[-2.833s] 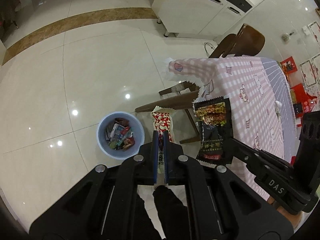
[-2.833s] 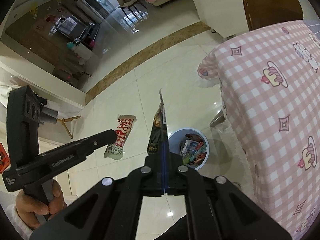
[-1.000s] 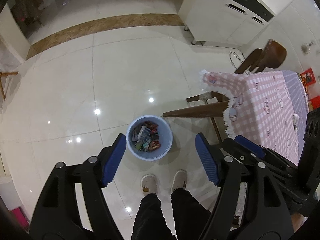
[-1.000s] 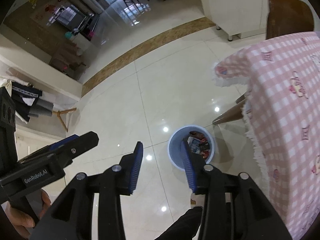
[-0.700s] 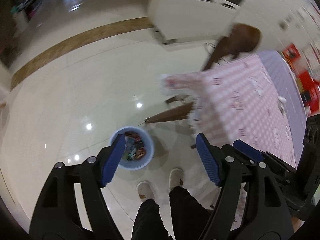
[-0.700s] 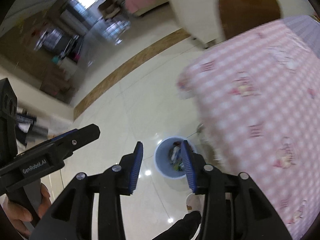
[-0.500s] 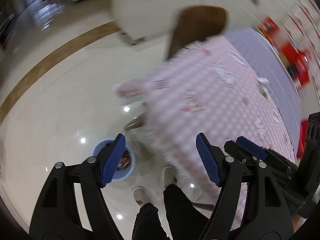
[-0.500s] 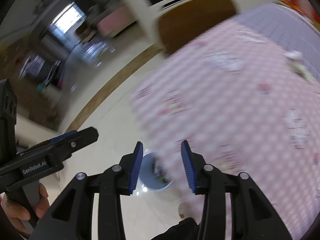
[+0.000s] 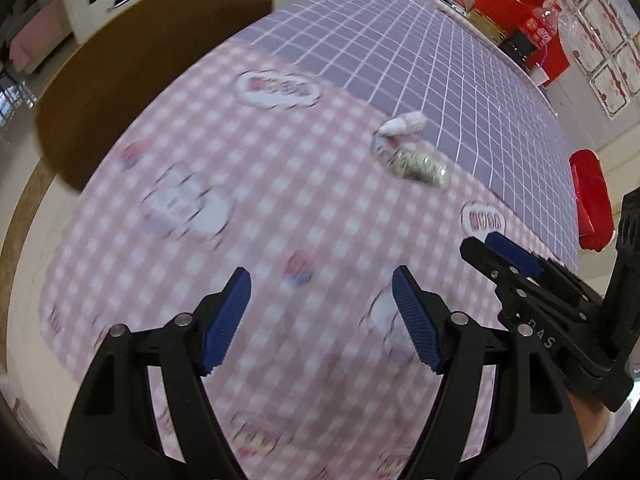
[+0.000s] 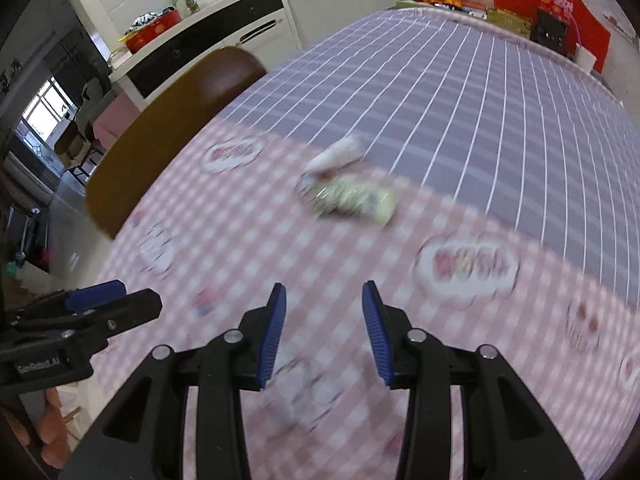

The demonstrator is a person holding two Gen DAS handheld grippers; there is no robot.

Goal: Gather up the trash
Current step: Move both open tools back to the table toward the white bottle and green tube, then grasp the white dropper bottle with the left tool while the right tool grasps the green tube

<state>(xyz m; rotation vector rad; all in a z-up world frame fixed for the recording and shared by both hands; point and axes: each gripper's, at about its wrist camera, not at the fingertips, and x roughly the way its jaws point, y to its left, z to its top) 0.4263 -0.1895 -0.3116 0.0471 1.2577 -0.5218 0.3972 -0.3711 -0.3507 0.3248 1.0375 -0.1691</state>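
Note:
A crumpled greenish snack wrapper lies on the pink checked tablecloth, with a small white crumpled paper just beyond it at the purple cloth's edge. Both show blurred in the right wrist view, the wrapper and the paper. My left gripper is open and empty above the pink cloth, well short of the wrapper. My right gripper is open and empty, also short of the wrapper. The bin is out of view.
A brown chair back stands at the table's left side. The purple checked cloth covers the far half of the table. Red boxes and packages sit at the far end. A white cabinet stands behind the chair.
Both grippers let their wrappers go over the blue bin, opened, then swung up from the floor to face the table top. The bin has left both views.

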